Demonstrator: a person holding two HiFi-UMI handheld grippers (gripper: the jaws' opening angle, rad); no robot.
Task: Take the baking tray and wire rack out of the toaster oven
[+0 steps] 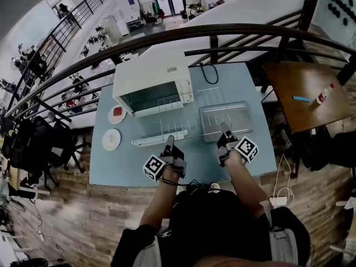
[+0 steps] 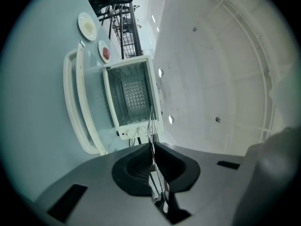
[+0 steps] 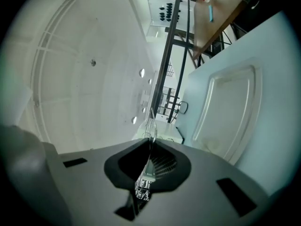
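Progress looks nearly complete: the tray (image 1: 225, 120) lies on the tabletop (image 1: 111, 166), right of the oven (image 1: 150, 77), whose door hangs open. The rack (image 1: 189, 113) looks clear of the oven too, held before it, with left tongs (image 1: 168, 141) and right tongs (image 1: 224, 131) each pinched tight on its wire. Only setting it down seems left.

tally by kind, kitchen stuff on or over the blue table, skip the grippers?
toaster oven: 1
wire rack: 1
baking tray: 1
small plates: 2
total: 5
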